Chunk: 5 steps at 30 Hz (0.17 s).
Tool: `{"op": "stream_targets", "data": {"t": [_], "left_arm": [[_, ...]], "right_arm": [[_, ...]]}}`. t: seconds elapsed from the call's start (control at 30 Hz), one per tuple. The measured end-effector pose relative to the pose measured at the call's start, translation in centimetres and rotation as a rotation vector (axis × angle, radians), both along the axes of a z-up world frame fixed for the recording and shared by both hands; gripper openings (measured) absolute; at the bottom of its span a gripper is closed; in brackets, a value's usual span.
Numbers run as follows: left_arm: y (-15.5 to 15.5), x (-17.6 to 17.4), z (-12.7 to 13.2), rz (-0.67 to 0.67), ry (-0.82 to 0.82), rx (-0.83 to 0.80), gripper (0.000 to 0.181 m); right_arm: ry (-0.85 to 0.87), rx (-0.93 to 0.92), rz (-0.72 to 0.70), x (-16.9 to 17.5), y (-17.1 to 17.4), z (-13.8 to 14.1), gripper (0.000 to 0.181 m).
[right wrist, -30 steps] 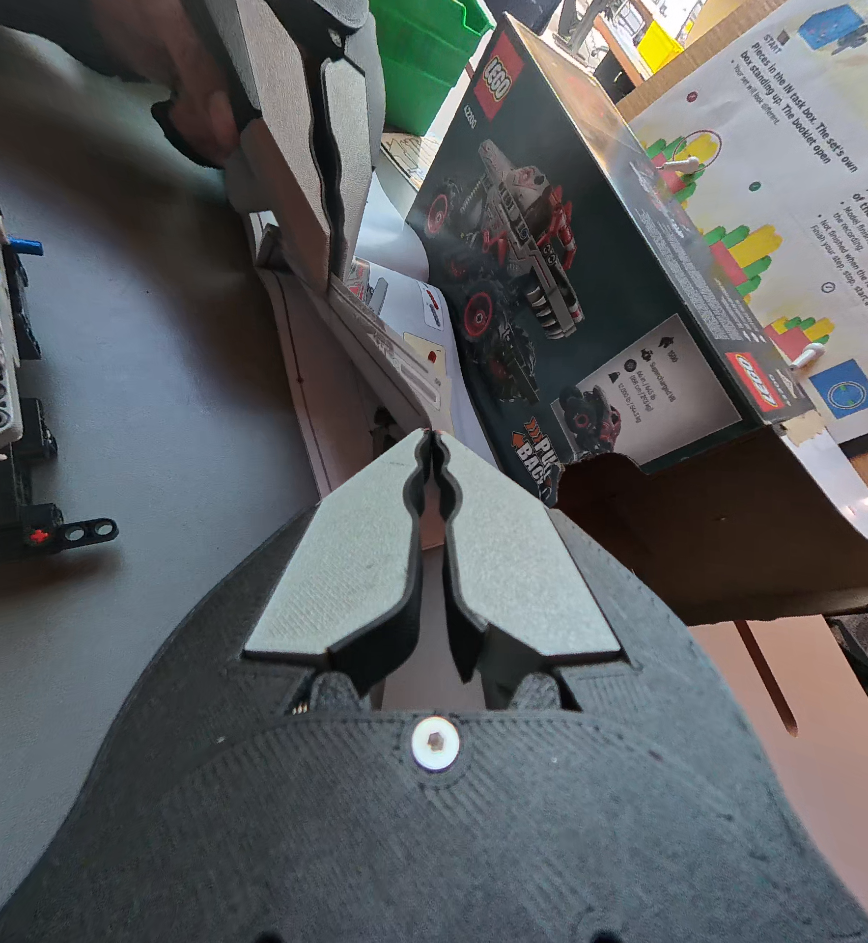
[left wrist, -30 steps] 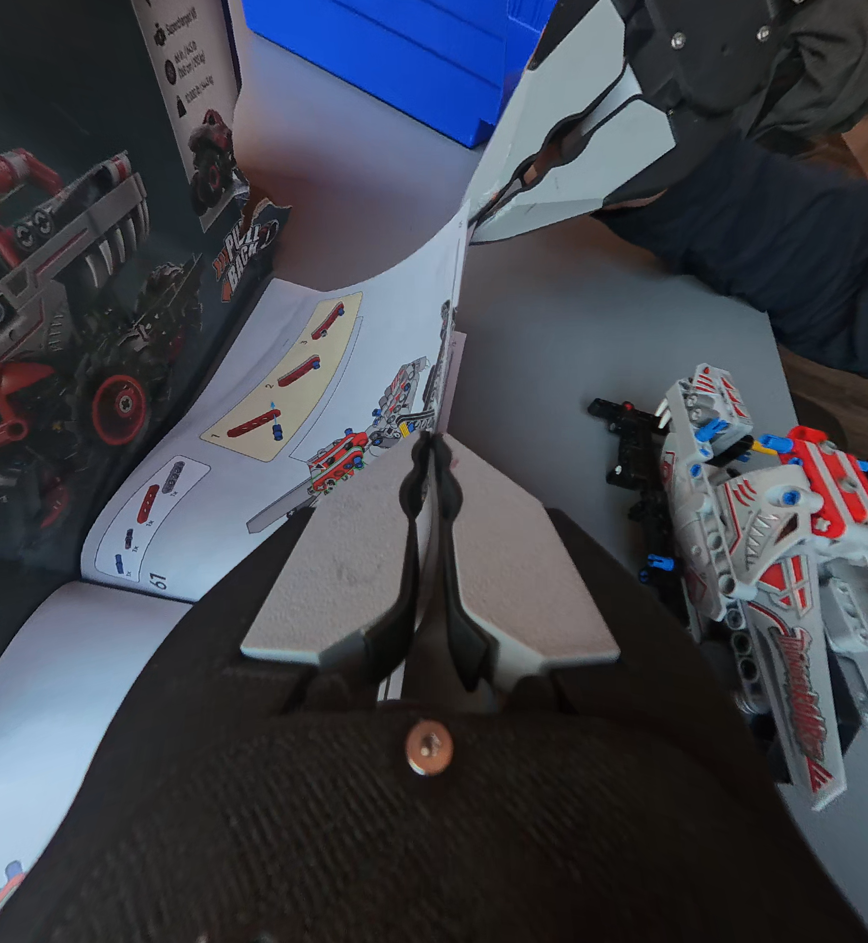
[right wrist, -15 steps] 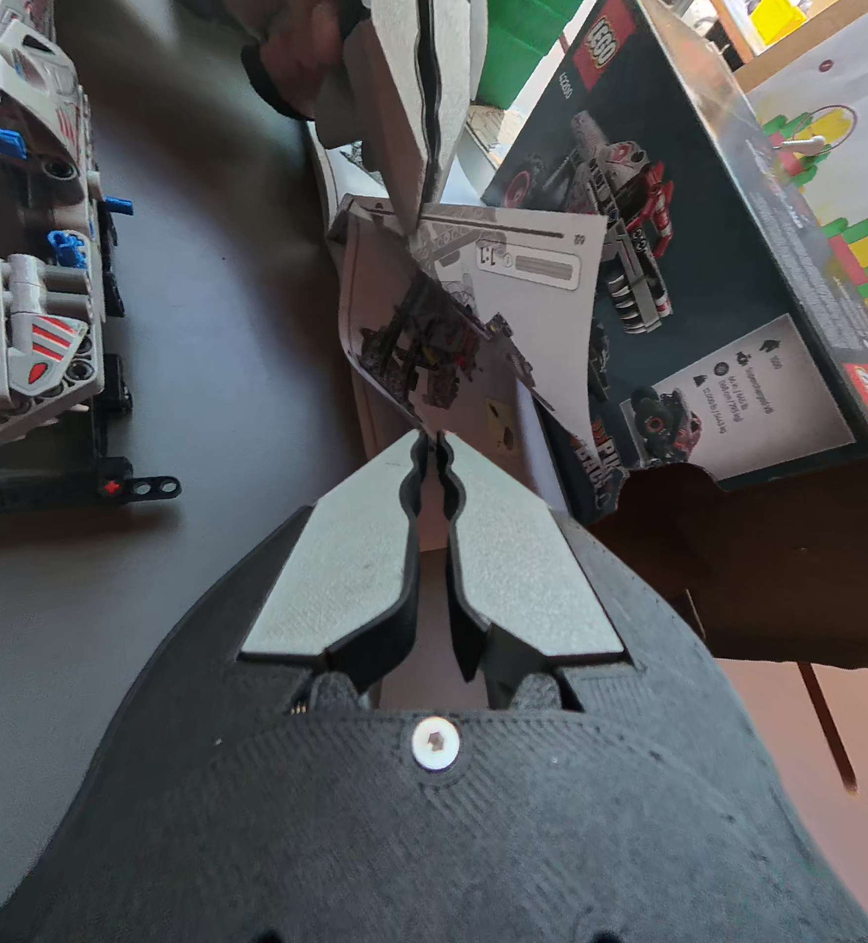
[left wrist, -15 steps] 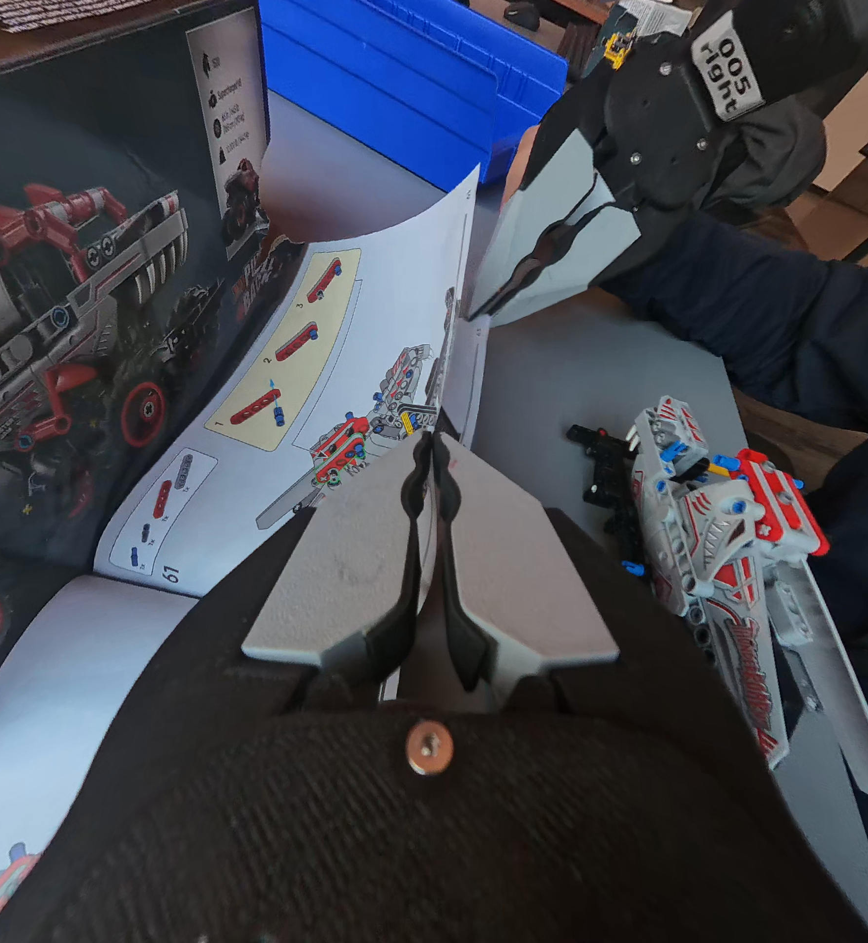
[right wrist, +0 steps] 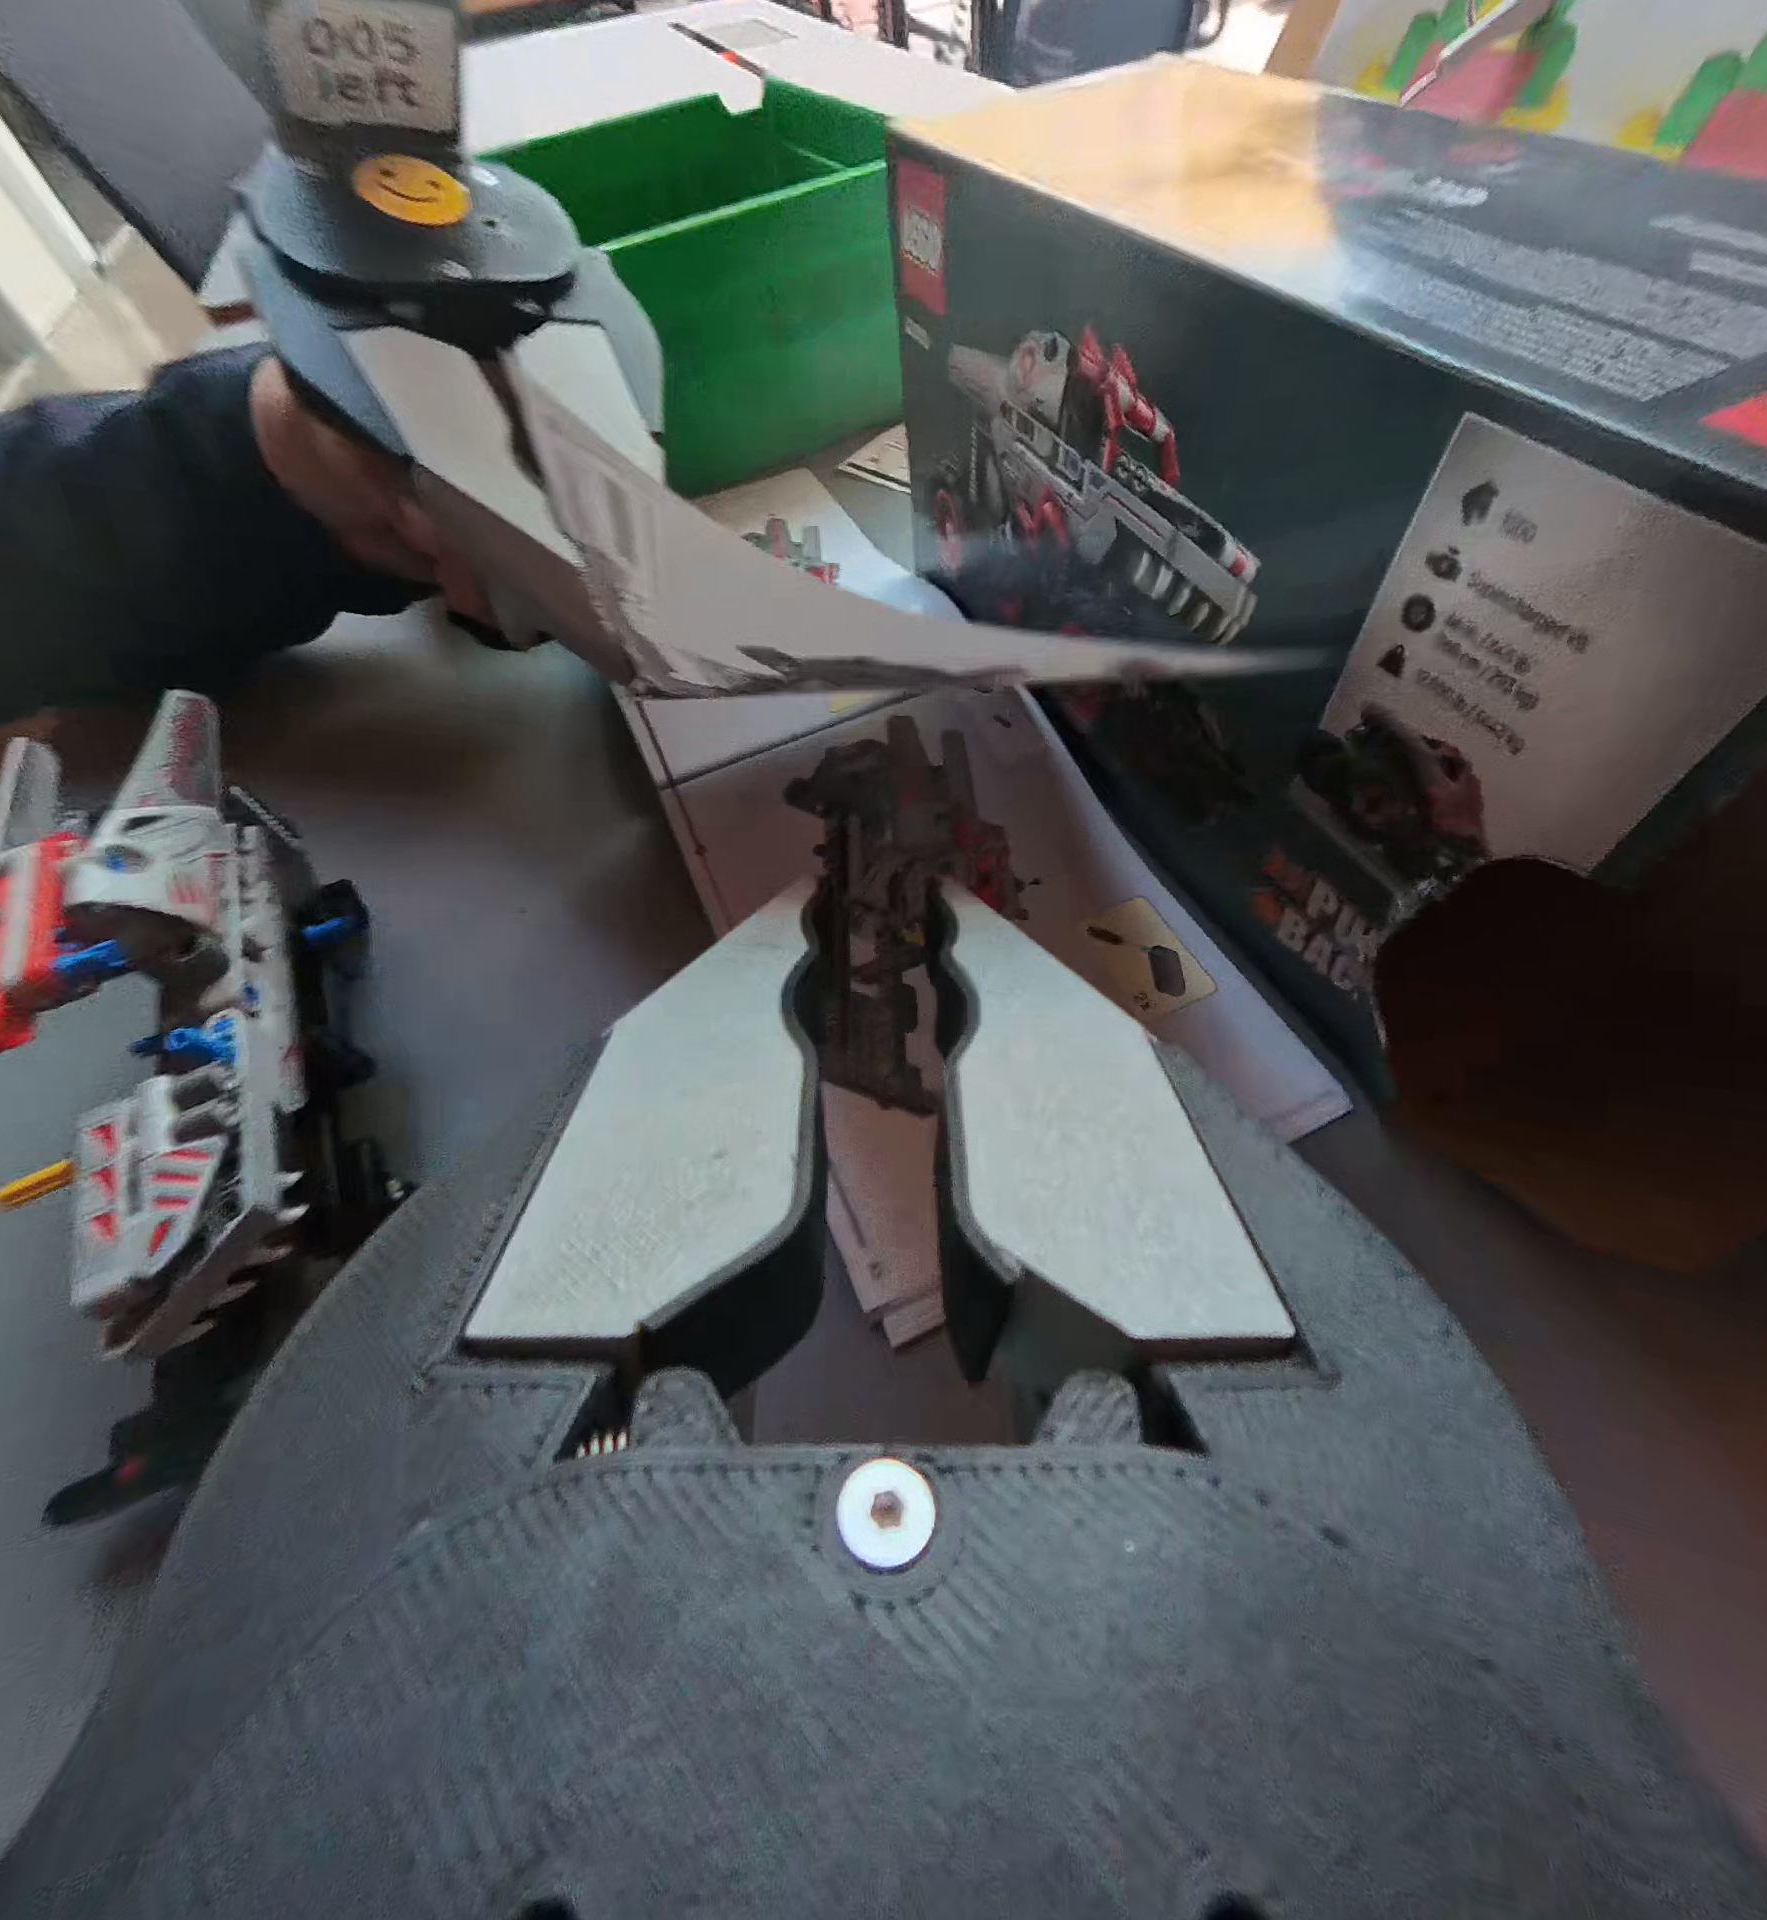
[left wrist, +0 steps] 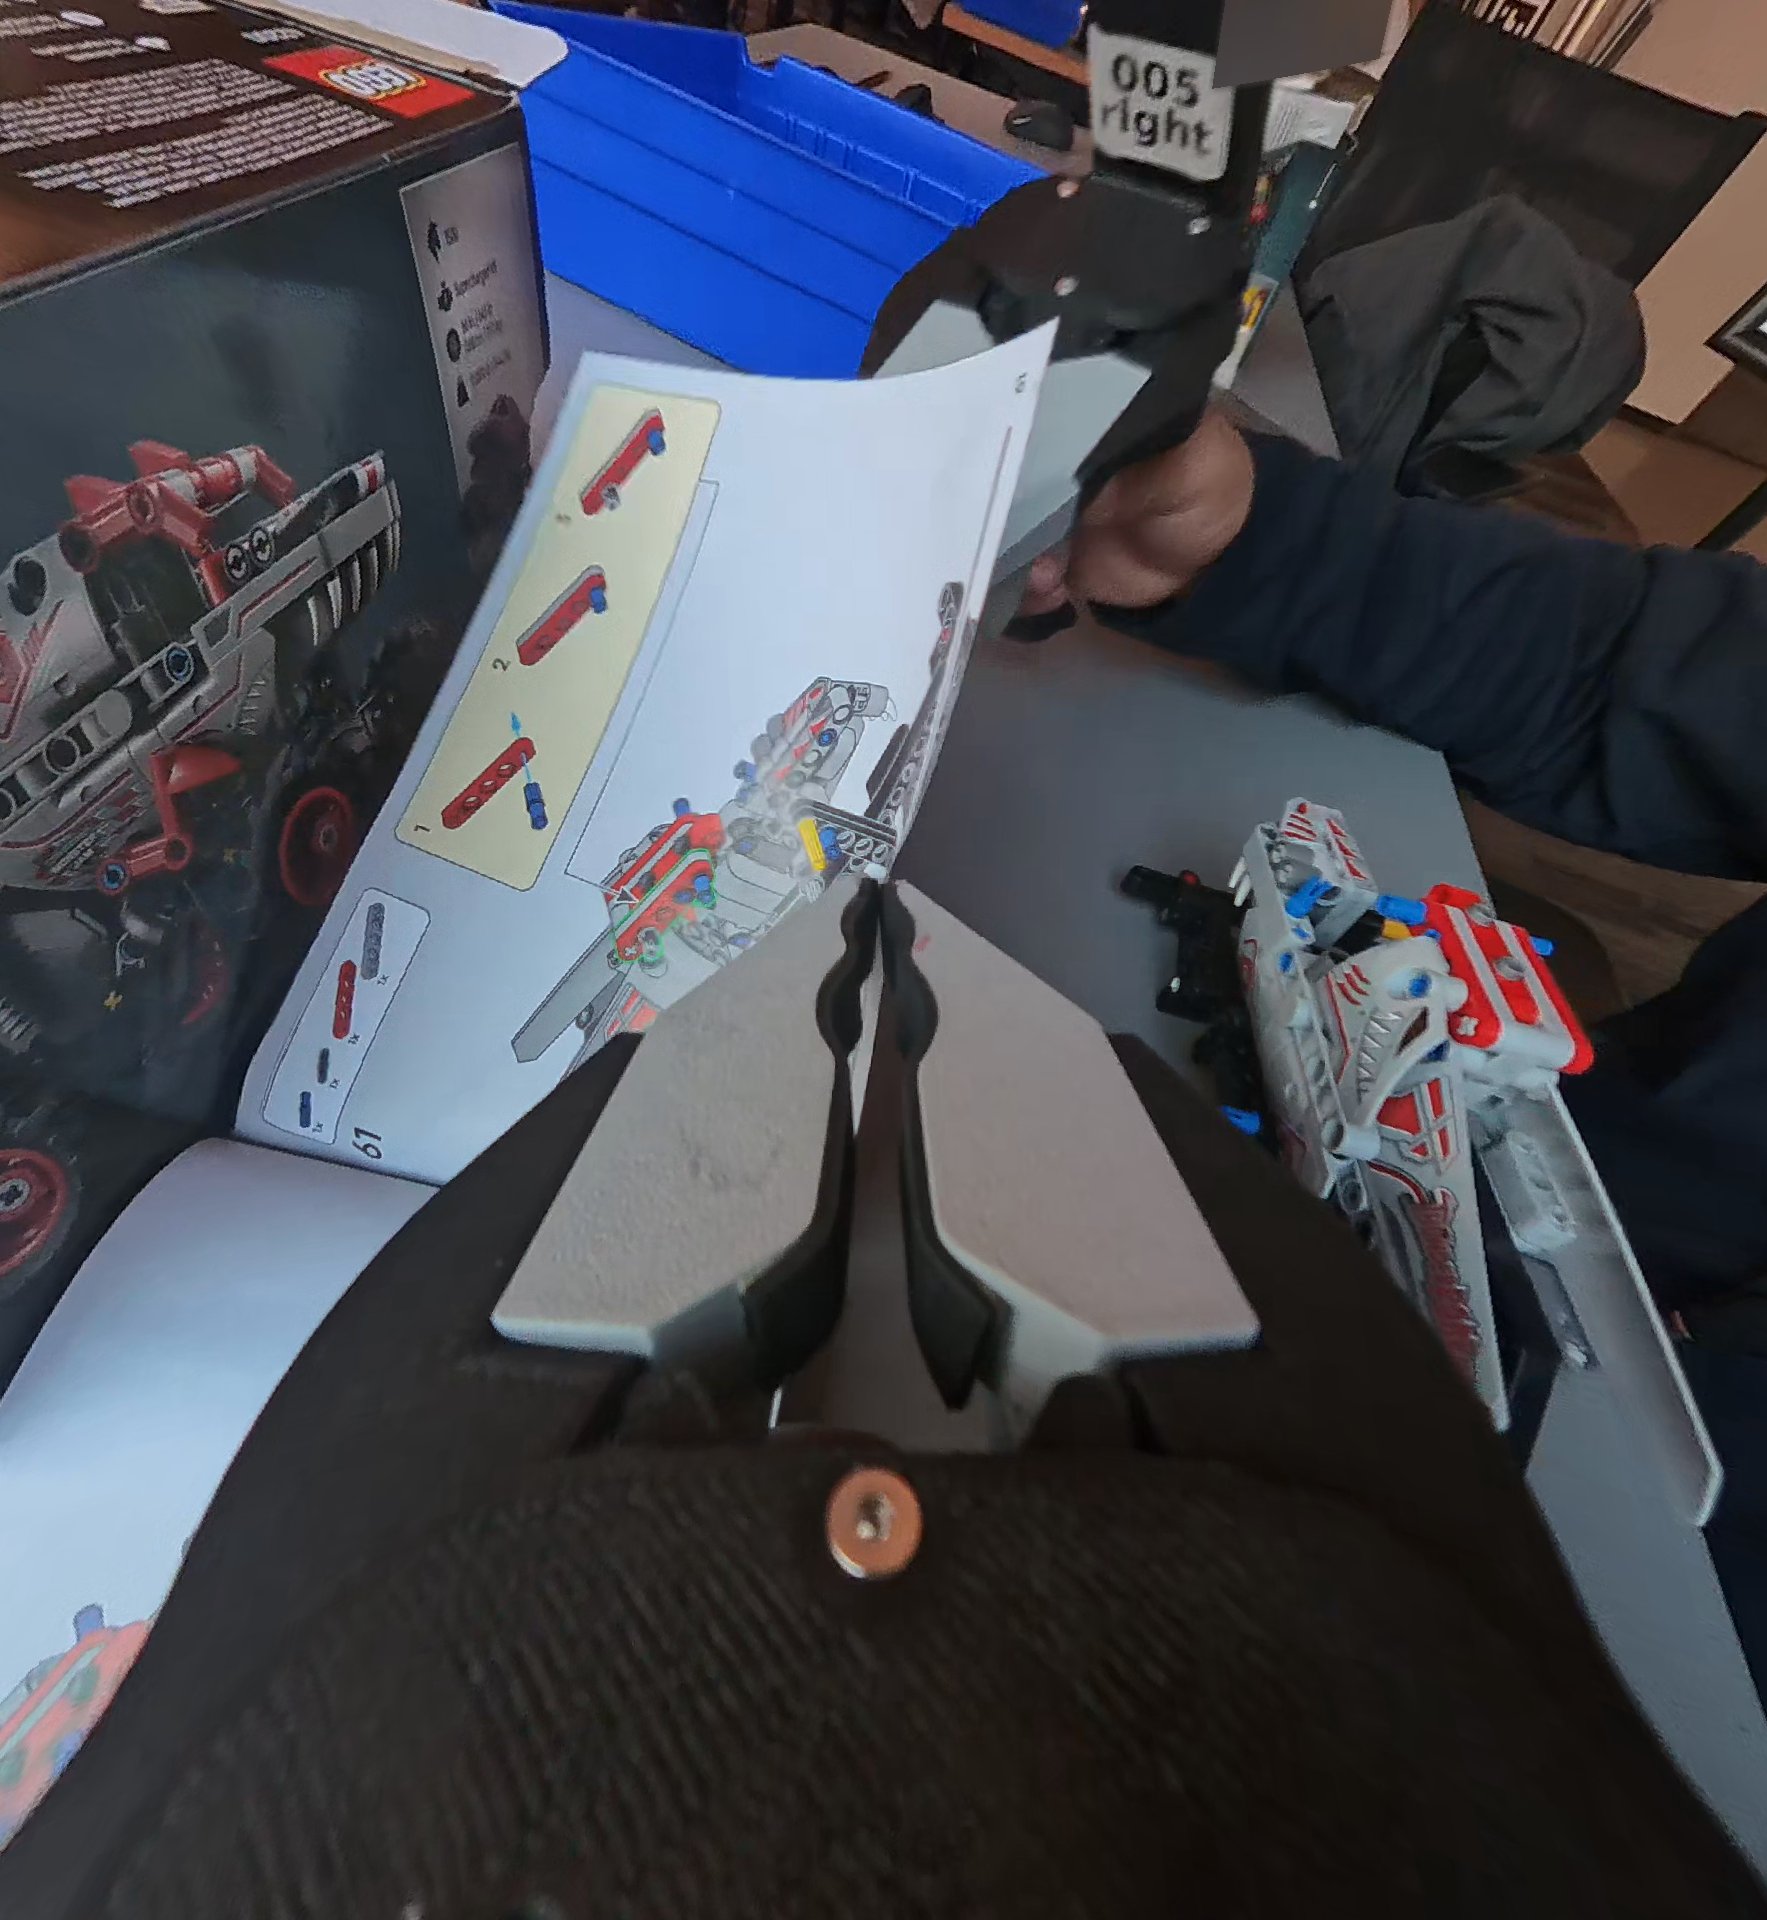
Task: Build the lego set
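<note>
Build part-done: your left gripper (left wrist: pixel 879 904) pinches the lifted instruction page (left wrist: pixel 754 644), your right gripper (right wrist: pixel 884 935) hangs narrowly parted and empty, and the wheel-less truck body (left wrist: pixel 1378 1049) lies right of the left fingers.

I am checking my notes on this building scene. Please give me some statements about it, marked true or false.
1. The left tool is shut on a page of the instruction booklet. True.
2. The right tool grips the half-built model. False: it is open and holds nothing, and the model lies apart from it on the table.
3. The set's box stands beside the open booklet. True.
4. In the left wrist view, the bin behind the booklet is yellow. False: it is a blue bin.
</note>
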State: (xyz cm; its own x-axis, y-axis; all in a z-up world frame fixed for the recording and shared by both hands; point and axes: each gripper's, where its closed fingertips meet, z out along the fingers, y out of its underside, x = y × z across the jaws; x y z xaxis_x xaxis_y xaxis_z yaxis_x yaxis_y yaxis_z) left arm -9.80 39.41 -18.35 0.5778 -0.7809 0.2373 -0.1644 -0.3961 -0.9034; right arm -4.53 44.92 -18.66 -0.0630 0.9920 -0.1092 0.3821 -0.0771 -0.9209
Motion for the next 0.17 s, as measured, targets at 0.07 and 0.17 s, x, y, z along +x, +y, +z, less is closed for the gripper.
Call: {"op": "stream_targets", "data": {"t": [0.07, 0.17], "left_arm": [[-0.5, 0.4, -0.2, -0.024, 0.029, 0.022, 0.000], [-1.2, 1.2, -2.4, -0.074, 0.178, 0.023, 0.000]], "right_arm": [[-0.045, 0.027, -0.046, -1.0, 0.6, -1.2, 0.012], [-0.097, 0.071, -0.066, -1.7, 0.9, -2.7, 0.007]]}}
